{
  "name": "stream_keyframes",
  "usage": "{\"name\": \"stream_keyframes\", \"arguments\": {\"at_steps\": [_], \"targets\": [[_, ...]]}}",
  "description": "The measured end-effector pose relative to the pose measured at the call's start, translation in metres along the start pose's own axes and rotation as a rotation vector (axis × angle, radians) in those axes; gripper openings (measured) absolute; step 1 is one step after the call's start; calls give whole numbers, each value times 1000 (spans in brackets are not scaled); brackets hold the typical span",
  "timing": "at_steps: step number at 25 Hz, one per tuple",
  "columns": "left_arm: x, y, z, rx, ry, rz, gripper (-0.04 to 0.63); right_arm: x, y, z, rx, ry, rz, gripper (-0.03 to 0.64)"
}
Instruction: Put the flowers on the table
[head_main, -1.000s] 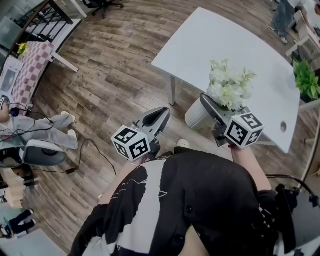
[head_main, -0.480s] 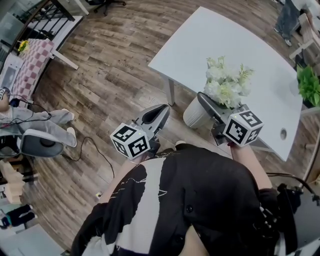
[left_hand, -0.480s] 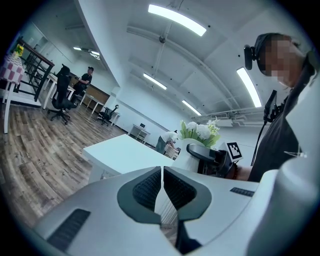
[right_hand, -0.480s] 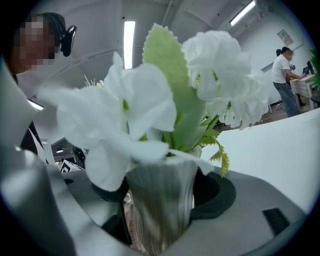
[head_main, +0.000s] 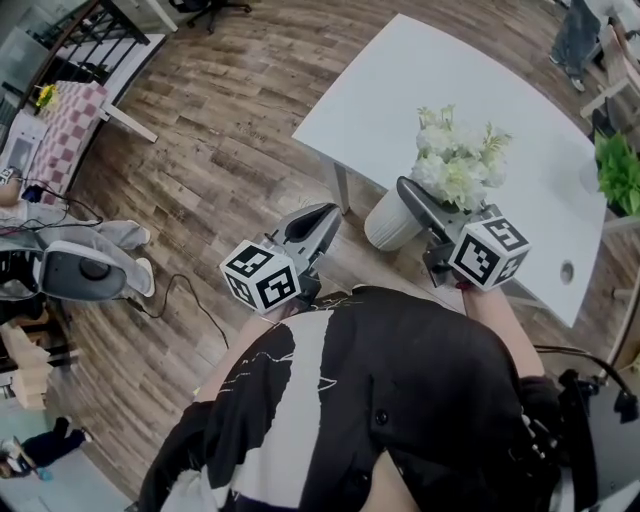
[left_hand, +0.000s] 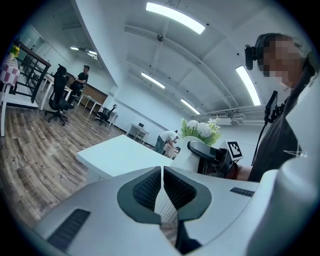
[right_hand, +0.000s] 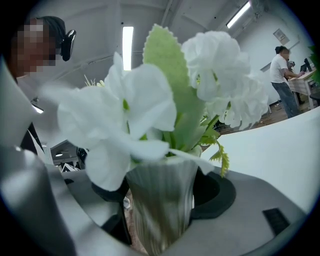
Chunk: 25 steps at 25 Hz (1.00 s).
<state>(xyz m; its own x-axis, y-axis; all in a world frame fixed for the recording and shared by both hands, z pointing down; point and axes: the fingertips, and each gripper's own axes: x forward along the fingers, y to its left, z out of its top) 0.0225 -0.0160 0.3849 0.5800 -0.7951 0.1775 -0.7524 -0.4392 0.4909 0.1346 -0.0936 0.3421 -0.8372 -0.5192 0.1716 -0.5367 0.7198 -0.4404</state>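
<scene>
The job is partway through: the flowers (head_main: 455, 165) are picked up, but they are not on the worktop (head_main: 440, 80) yet.

The right claw (head_main: 418, 212) holds them. Its jaws stand wide and clamp the ribbed white vase (head_main: 392, 222) from both sides, just under the blooms, as the right gripper view shows plainly. The vase hangs in the air, roughly upright, at the near edge of the white worktop. Its base shows against the wooden floor (head_main: 220, 150) beside the worktop's leg (head_main: 344, 186), while the blooms overlap the white top. Whether the base has cleared the edge cannot be told from here.

The left claw (head_main: 322, 218) is pinched nearly closed with nothing in it, and sits well apart from the vase, out over the floor.

What is left, by my reading: carry the vase further in over the worktop, lower it until the base sits flat, then let go. The top is mostly bare, with a green plant (head_main: 620, 170) at its far right edge, so there seems plenty of room to set it down.
</scene>
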Motion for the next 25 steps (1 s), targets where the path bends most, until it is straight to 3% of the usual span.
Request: {"name": "stream_keyframes", "arguments": {"at_steps": [8, 16, 25], "targets": [[19, 2, -1, 3, 27, -19, 26, 0, -13, 7, 15, -17, 2, 357], [26, 2, 14, 39, 19, -38, 26, 3, -11, 25, 18, -120, 70, 357], [24, 3, 8, 17, 22, -18, 26, 2, -16, 27, 22, -110, 60, 357]]}}
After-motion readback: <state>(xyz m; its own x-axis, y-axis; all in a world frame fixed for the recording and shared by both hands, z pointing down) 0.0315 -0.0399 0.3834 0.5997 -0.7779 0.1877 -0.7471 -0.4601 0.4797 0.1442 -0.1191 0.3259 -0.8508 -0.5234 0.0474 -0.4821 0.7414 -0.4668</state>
